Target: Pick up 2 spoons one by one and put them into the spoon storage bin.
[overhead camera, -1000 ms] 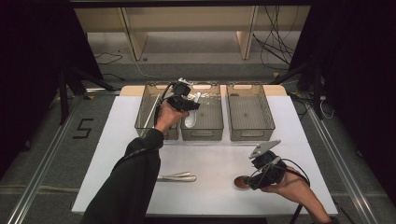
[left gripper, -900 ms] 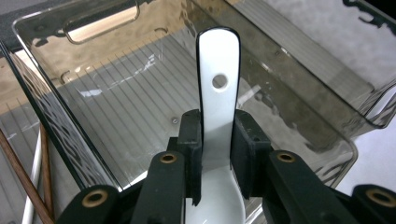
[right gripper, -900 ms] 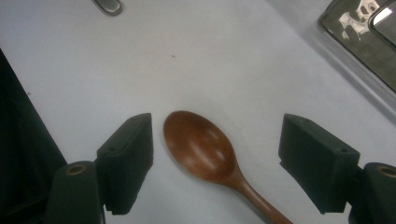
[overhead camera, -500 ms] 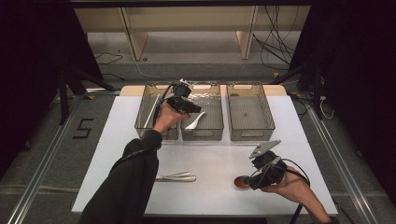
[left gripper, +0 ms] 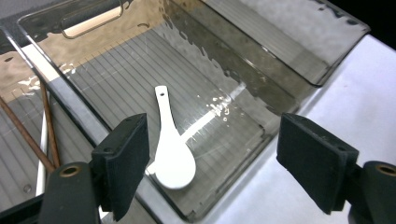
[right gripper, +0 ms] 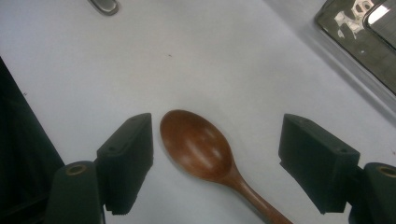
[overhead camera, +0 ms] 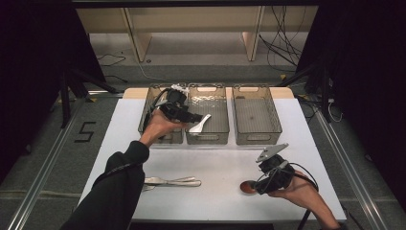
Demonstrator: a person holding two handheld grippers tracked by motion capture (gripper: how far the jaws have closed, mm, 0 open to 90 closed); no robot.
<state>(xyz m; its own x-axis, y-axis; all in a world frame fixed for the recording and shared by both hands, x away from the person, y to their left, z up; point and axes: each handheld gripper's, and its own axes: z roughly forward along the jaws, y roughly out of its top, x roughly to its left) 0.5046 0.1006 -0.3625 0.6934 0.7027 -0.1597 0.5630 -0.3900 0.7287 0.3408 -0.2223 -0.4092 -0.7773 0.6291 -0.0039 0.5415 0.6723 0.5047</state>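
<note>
We held the left gripper (overhead camera: 194, 116) with jaws spread wide over the middle bin (overhead camera: 207, 137), where the white spoon (left gripper: 170, 149) lay. In front of that bin, our right gripper (right gripper: 217, 158), jaws apart, straddled the wooden spoon (right gripper: 201, 147).

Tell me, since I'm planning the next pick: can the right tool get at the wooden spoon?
Probably yes. The right tool is open with the wooden spoon lying bare on the table between its jaws.
</note>
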